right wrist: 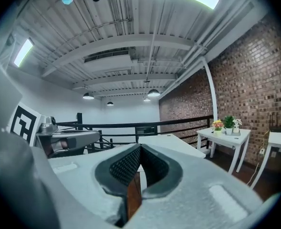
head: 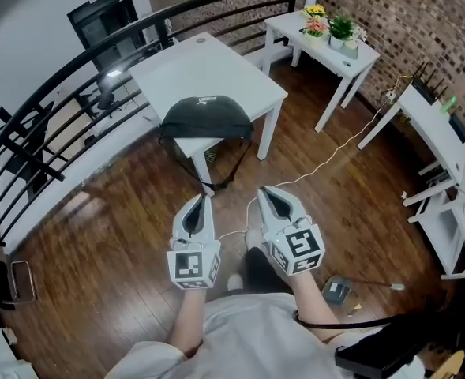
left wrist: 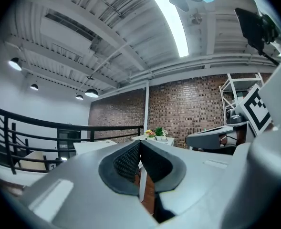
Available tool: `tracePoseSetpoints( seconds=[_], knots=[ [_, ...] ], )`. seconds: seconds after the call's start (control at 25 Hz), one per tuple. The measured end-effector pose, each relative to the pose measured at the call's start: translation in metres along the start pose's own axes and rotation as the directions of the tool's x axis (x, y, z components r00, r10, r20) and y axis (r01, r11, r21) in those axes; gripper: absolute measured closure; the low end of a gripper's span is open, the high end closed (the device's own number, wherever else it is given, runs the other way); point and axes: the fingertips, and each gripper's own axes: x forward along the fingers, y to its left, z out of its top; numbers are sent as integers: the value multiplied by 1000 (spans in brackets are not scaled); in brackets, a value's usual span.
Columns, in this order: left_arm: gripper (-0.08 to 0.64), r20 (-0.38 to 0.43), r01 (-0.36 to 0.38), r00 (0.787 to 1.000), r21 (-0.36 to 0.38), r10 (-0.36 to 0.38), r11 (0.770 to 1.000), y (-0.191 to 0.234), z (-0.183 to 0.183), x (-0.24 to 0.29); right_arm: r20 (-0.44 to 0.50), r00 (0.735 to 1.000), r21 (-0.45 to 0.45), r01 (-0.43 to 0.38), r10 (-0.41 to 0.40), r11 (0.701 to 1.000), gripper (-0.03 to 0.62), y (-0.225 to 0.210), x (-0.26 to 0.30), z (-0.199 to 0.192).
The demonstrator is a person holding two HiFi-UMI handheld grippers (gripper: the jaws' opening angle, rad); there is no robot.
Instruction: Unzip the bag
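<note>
While both claws, left gripper [head: 196,218] and right gripper [head: 277,204], hang closed and empty, the bag [head: 206,118] on the table [head: 240,77] awaits approach; reaching its zipper seems next.

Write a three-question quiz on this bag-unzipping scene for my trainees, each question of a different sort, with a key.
1. True or false: the left gripper is gripping the bag.
2. The bag lies on: A) the floor; B) the white table; C) a chair.
3. Fill in: the fingers of the right gripper are ____ (open or shut).

Key: 1 false, it is off the bag and empty; 2 B; 3 shut.
</note>
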Motion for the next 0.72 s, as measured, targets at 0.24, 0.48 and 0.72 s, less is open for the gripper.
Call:
tracePoseSetpoints(
  seconds=[0.24,0.48,0.72],
  knots=[
    [543,-50,28,998,19,-27,999,0,-18,96,5,1000,38,0,0,999,604,-74,70,2],
    [543,-95,32,995,19,-30,999,-1,-51,185,-39,999,12,-17,18,1000,604,-138,123,-18],
    [543,-229,70,971,12,-65,997,7,-119,227,-129,992,31,17,-13,999,604,-170,155,-83]
  ],
)
